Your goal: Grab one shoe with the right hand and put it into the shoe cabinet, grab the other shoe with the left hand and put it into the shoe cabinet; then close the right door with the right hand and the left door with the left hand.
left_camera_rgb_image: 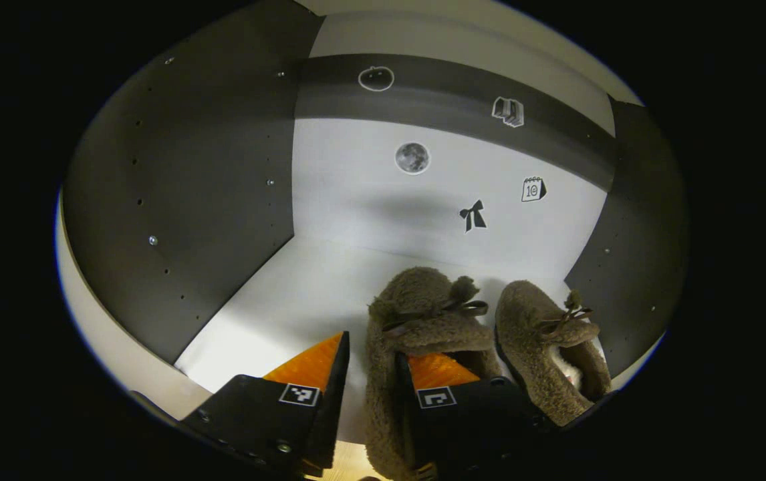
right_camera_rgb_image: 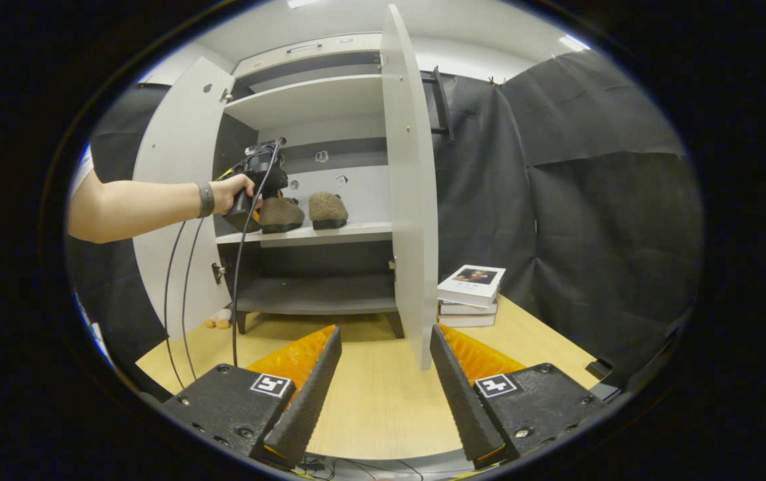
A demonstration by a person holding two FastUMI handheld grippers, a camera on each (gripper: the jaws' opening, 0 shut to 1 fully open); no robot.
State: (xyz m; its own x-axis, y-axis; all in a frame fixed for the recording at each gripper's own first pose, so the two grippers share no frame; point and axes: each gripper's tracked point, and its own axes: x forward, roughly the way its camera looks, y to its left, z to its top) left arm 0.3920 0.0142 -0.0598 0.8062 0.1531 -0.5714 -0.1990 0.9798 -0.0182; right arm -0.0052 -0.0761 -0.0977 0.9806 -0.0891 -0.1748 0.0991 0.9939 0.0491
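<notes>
Now both shoes sit on the middle shelf [right_camera_rgb_image: 356, 232] of the shoe cabinet [right_camera_rgb_image: 316, 100], side by side near the centre of the right gripper view.

In the left gripper view, your left gripper [left_camera_rgb_image: 371, 394] has its fingers spread apart around one side of the left shoe [left_camera_rgb_image: 423, 321]: one finger lies inside the shoe's opening, the other stands out over the bare shelf at lower left. The gap looks too wide for a pinch, so you seem to have let go, or nearly so; that fits a shoe already resting on its sole and needing no more support. The right shoe [left_camera_rgb_image: 550, 347] stands just beside it at lower right, toe toward the back wall.

Your right gripper [right_camera_rgb_image: 383, 394] hangs released at the bottom of its frame, gripping nothing, over the wooden floor [right_camera_rgb_image: 376, 401]. It faces the edge of the right door [right_camera_rgb_image: 410, 200], which stands wide open at frame centre, a sensible waiting spot for the closing push. The left door [right_camera_rgb_image: 176, 200] is open too, behind your forearm at left.

Nothing else lies on the shelves that show. A stack of books [right_camera_rgb_image: 470, 294] rests on the floor right of the cabinet.
</notes>
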